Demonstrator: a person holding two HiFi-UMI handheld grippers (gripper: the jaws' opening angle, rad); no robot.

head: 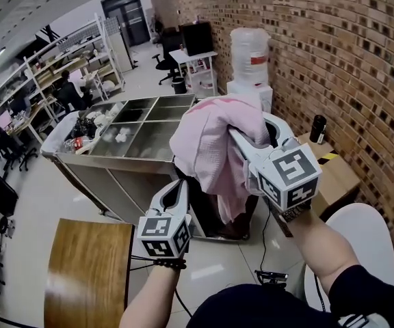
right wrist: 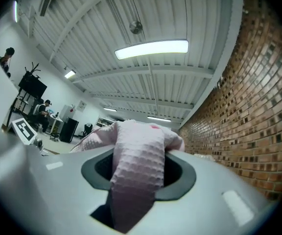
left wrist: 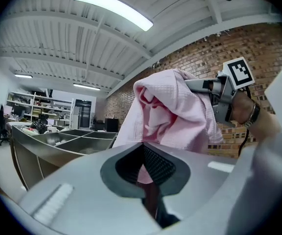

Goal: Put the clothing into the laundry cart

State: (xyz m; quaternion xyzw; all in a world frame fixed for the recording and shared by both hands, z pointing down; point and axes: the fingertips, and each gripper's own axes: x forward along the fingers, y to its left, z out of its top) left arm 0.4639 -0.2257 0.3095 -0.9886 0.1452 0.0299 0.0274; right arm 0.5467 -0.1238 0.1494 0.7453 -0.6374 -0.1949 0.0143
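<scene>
Right gripper view: pink waffle-weave garment clamped in the right gripper, hanging lengthwise just right of the compartmented steel cart. Left gripper, jaws together, apparently empty, sits lower, nearer that cart.

The person is wearing a dark top with a short right sleeve. A black bracelet is circling the left wrist, and a dark-strapped watch is sitting on the right wrist. The left gripper and the right gripper are both showing pale grey moulded shells, with black mesh-textured pads lining the jaws. The left cube and the right cube are displaying black square codes on white faces. A thin black cable is running beside the left forearm.
</scene>
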